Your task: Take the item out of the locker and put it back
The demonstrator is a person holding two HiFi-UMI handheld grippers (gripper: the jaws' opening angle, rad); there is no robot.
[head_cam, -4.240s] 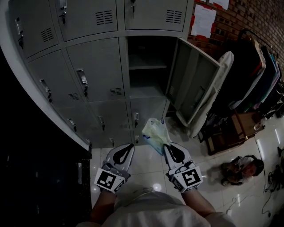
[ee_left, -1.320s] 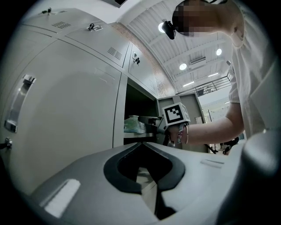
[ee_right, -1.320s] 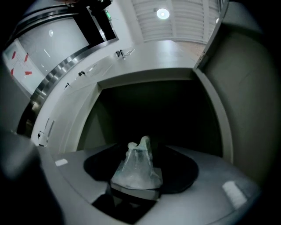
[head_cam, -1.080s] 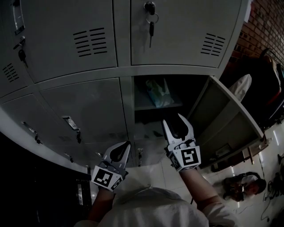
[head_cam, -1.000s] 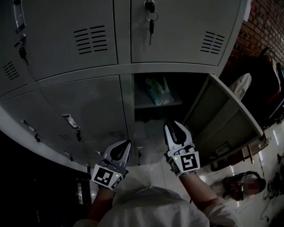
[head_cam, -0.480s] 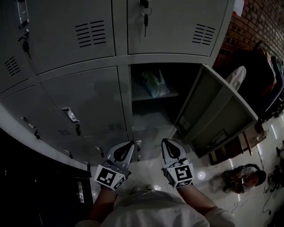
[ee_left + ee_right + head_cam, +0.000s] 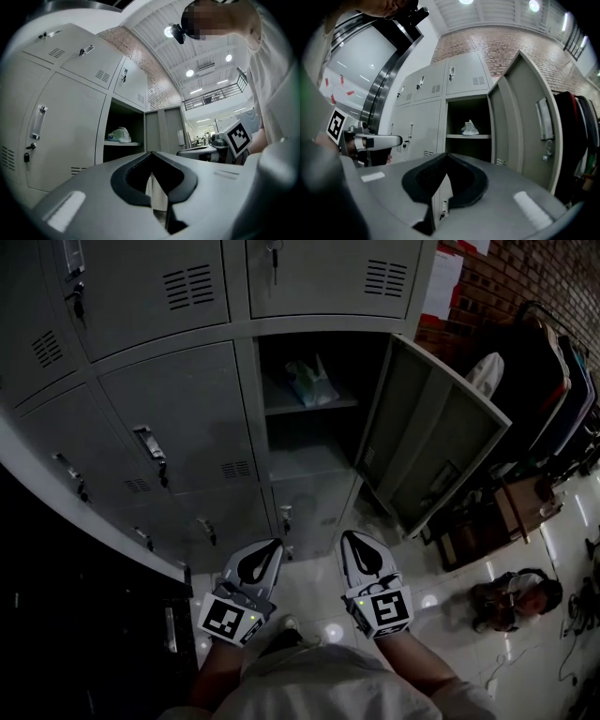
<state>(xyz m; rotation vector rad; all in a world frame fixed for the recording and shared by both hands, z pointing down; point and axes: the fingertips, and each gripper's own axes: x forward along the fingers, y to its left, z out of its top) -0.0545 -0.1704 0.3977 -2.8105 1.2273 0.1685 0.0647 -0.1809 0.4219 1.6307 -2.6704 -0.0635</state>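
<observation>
Bag (image 7: 311, 382) lies on the upper shelf inside the open locker (image 7: 248, 381)
Left gripper (image 7: 275, 547) and right gripper (image 7: 345, 538) hang below the locker, jaws pressed together, empty. The bag looks light, soft and crinkly, best pinched at its bunched top. The door (image 7: 427, 442) juts right of the locker; its edge and the shelf lip narrow the reach

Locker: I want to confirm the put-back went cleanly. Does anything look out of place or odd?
Nothing looks spilled or damaged. The crumpled bag sits on the shelf inside the compartment. The only thing that stands out is the locker door, which hangs wide open.
</observation>
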